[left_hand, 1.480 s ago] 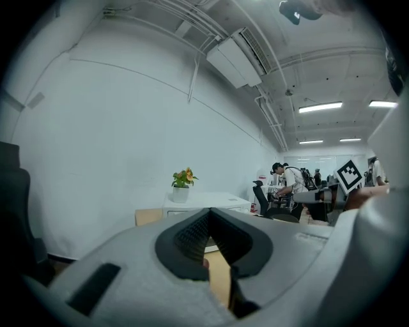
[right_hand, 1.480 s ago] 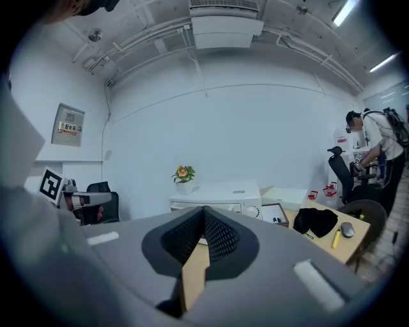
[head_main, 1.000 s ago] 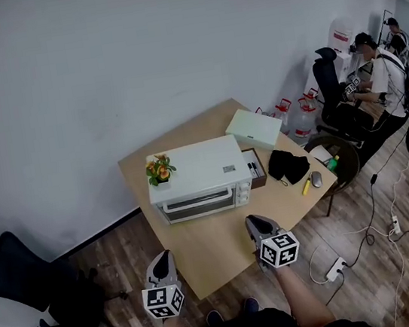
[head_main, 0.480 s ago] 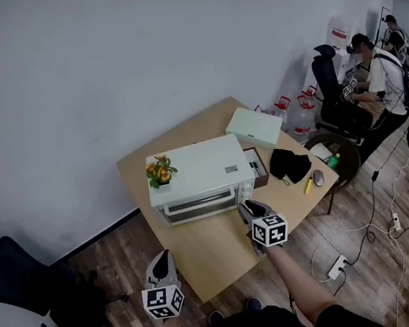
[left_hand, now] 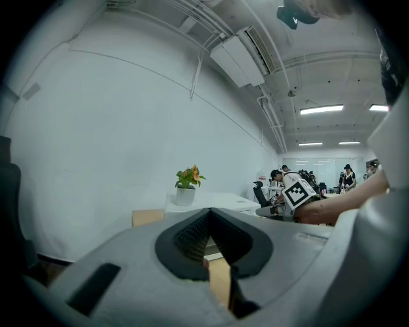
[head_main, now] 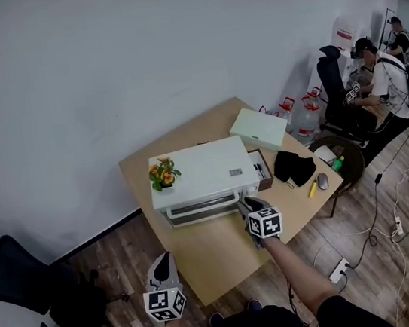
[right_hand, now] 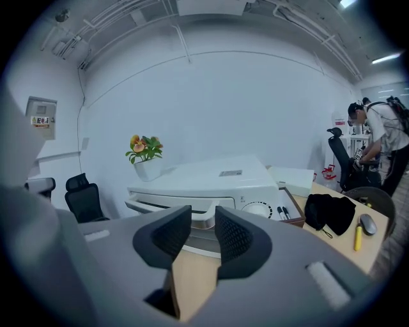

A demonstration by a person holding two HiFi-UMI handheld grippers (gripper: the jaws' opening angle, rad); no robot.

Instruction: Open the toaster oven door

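A white toaster oven (head_main: 202,173) stands on the wooden table (head_main: 218,252) with its door shut; a small potted plant (head_main: 163,173) sits on its top left. My right gripper (head_main: 246,204) hovers just in front of the oven's lower right front. In the right gripper view its jaws (right_hand: 203,214) stand open, nothing between them, with the door handle (right_hand: 167,208) just beyond the tips. My left gripper (head_main: 161,263) hangs off the table's front left corner. Its jaws (left_hand: 208,214) meet at the tips, holding nothing.
Right of the oven lie a brown tray with pens (head_main: 261,169), a pale green box (head_main: 258,128), a black pouch (head_main: 294,167), a yellow marker (head_main: 312,188) and a mouse (head_main: 322,181). A black office chair (head_main: 16,278) stands at the left. People (head_main: 387,86) sit at the far right.
My right gripper has moved from the table's front edge forward to the oven's front. The left gripper has stayed where it was.
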